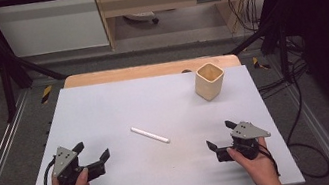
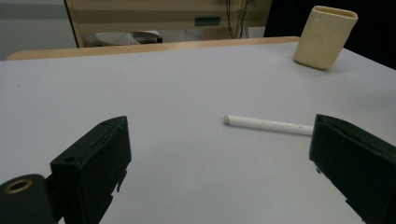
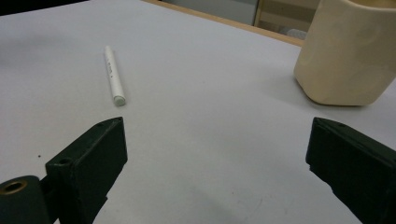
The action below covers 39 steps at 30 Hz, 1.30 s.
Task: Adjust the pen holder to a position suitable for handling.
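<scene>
We've got left tongs (image 1: 92, 153) and right tongs (image 1: 219, 134) at the near edge of the surface (image 1: 105, 112), both with jaws wide apart, holding nothing. Pen (image 1: 150, 135) lies flat mid-surface between them, untouched. Cup (image 1: 209, 81) stands upright far right, looks empty. Nothing started; probably pen into cup, all left to do

No readable text anywhere; white pen (image 3: 114, 74) bears faint marks, possibly print, too small.

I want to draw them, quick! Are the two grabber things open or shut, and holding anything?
Left gripper: jaws open, holding nothing.
Right gripper: jaws open, holding nothing.
</scene>
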{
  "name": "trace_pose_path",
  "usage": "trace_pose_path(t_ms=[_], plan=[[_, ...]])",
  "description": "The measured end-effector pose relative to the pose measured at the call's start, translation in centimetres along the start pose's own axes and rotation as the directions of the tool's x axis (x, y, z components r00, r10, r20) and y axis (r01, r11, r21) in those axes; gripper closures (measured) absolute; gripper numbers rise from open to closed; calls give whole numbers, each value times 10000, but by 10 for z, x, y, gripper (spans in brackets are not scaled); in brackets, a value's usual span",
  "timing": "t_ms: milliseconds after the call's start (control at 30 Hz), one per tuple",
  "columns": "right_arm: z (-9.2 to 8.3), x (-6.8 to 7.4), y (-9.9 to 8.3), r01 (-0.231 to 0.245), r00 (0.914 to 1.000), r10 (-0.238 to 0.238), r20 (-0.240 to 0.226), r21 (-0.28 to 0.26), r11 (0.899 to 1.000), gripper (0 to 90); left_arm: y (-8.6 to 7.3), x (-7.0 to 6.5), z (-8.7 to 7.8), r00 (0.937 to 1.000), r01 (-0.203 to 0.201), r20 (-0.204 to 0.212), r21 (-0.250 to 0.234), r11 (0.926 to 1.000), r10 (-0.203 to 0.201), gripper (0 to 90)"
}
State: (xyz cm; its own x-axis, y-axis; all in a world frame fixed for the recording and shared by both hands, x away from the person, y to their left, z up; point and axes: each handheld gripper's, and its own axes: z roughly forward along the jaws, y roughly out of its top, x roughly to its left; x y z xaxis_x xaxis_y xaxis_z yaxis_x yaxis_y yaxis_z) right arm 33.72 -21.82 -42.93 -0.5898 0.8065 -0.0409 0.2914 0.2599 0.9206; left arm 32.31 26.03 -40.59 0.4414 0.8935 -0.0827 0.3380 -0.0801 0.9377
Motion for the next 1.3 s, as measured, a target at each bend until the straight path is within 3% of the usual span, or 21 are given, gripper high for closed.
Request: trace_pose_path(t_ms=[733, 967, 1300], plan=[[11, 19, 3, 564, 9966, -535, -622, 459, 9974, 42, -1, -3, 1, 9999, -99, 129, 73, 9999, 98, 58], [18, 30, 0, 916, 9896, -770, -1213, 1198, 9886, 40, -1, -3, 2, 9999, -107, 136, 198, 9997, 104, 57], [26, 47, -1, 1251, 9792, -969, -1781, 1545, 9800, 39, -1, -4, 3, 9998, -105, 175, 265, 9996, 100, 56]])
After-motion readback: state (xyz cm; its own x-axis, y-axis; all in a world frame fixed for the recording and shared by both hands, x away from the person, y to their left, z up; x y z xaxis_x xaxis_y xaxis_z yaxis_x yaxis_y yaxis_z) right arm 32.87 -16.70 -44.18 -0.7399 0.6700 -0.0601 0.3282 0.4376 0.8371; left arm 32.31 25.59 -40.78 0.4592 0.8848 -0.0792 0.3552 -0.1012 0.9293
